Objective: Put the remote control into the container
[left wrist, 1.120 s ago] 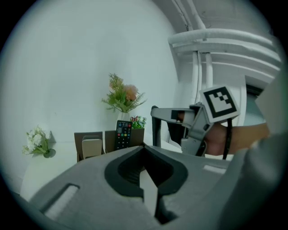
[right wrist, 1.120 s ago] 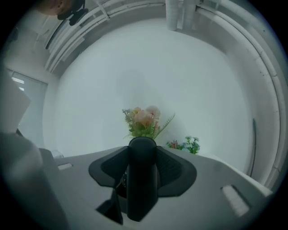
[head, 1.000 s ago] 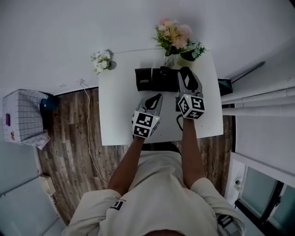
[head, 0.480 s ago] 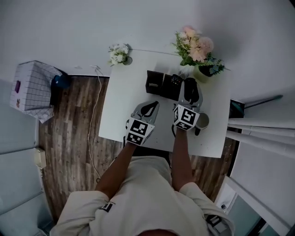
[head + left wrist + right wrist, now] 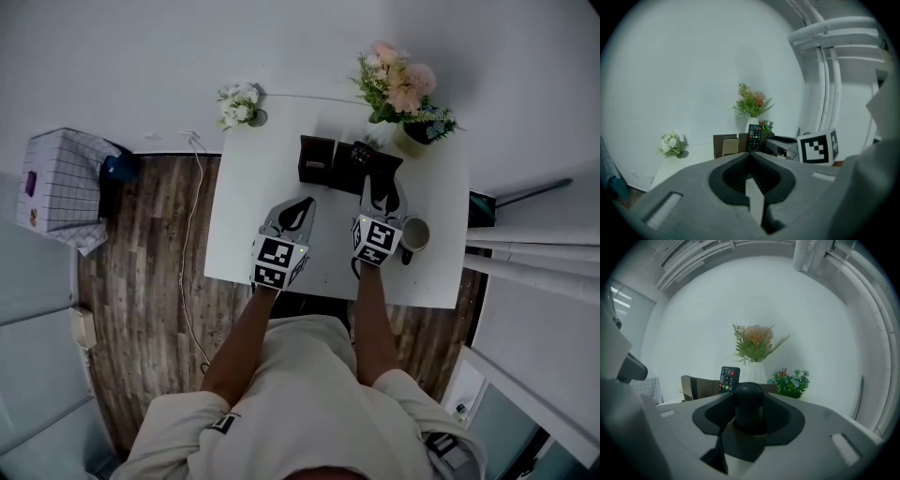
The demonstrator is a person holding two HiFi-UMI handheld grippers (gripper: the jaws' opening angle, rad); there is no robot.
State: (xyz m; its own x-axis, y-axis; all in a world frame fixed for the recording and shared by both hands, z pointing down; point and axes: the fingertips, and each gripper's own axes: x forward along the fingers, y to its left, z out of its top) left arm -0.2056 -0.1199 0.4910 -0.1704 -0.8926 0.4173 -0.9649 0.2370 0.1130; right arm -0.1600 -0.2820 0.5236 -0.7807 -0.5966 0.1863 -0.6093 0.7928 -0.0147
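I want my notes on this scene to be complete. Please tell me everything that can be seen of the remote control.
The remote control is slim, black and plastic-looking, with small coloured buttons, one of them red near its top. It stands upright in the dark container at the back of the table, its upper part above the rim. Nothing else seems to touch it.

Home rm: flowers (image 5: pixel 398 80), wood floor (image 5: pixel 150 262)
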